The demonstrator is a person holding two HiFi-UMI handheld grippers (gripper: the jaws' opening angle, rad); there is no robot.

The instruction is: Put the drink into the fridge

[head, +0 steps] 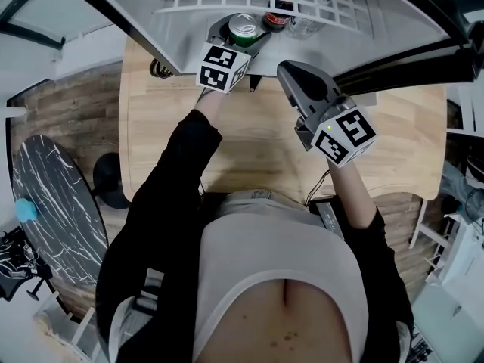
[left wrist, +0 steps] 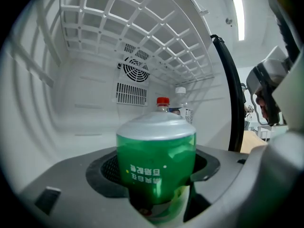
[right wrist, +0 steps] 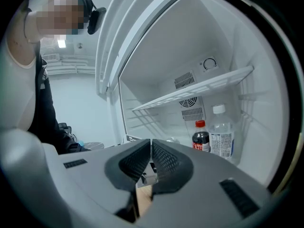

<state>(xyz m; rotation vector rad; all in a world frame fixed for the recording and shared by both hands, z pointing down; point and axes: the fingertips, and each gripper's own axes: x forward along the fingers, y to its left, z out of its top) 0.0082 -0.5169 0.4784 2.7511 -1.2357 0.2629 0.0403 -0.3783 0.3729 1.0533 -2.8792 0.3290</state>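
We are pinching the green can in our left gripper (right gripper pressed together, empty). By pushing deeper we are risking toppling the red-capped bottle behind the can.

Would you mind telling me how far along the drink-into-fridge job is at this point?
Done: the fridge stands open, with a dark bottle and a water bottle inside. In hand: the left gripper is shut on the green can, holding it within the fridge opening; the right gripper is shut and empty. Left: set the can down and release it.
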